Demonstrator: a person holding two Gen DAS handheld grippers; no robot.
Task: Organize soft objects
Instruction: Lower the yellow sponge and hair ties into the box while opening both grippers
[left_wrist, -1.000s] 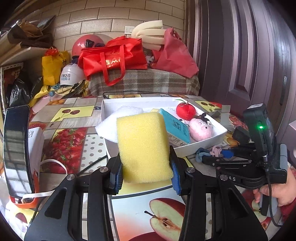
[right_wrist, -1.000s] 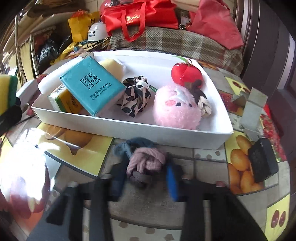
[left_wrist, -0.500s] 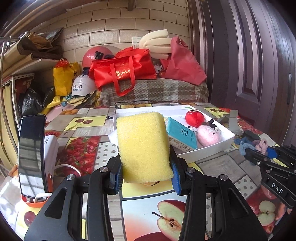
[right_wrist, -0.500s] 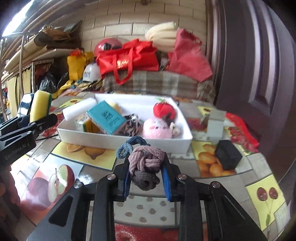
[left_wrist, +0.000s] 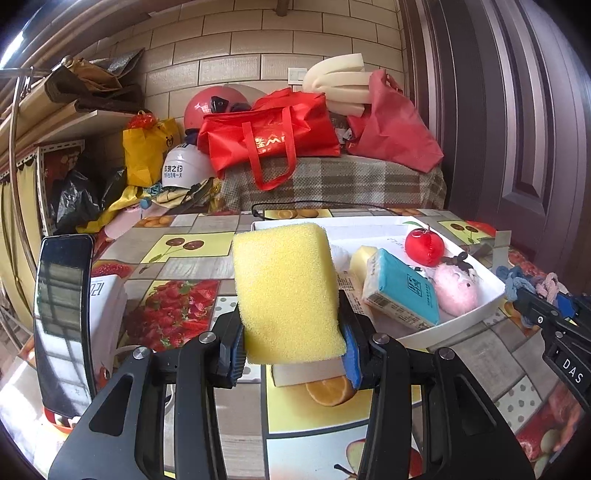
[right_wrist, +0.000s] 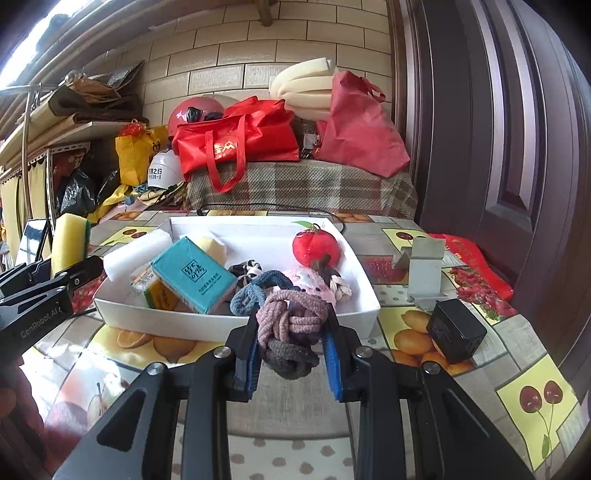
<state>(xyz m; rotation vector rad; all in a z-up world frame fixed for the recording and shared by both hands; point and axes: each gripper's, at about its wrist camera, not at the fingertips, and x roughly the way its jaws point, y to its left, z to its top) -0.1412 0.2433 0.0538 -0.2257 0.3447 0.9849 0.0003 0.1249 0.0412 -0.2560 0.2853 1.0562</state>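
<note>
My left gripper (left_wrist: 291, 350) is shut on a yellow sponge (left_wrist: 286, 291), held upright above the table just short of the white tray (left_wrist: 491, 301). My right gripper (right_wrist: 291, 354) is shut on a knotted bundle of hair ties (right_wrist: 286, 325), pink, blue and grey, in front of the white tray's (right_wrist: 236, 326) near wall. In the tray lie a teal tissue pack (right_wrist: 194, 275), a red plush apple (right_wrist: 316, 247), a pink plush toy (left_wrist: 456, 290) and a white foam block (right_wrist: 138, 253). The left gripper with its sponge (right_wrist: 68, 242) shows at the left of the right wrist view.
A phone (left_wrist: 62, 317) stands on a white box at the left. A black charger (right_wrist: 456, 330) and a grey metal stand (right_wrist: 424, 266) sit right of the tray. Red bags (left_wrist: 269, 138), helmets and foam pile up on a plaid-covered bench behind the table.
Both grippers have lifted and tilted up from the table, each still holding its object. The right gripper raised the hair ties off the tablecloth; the tray now looks farther off.
</note>
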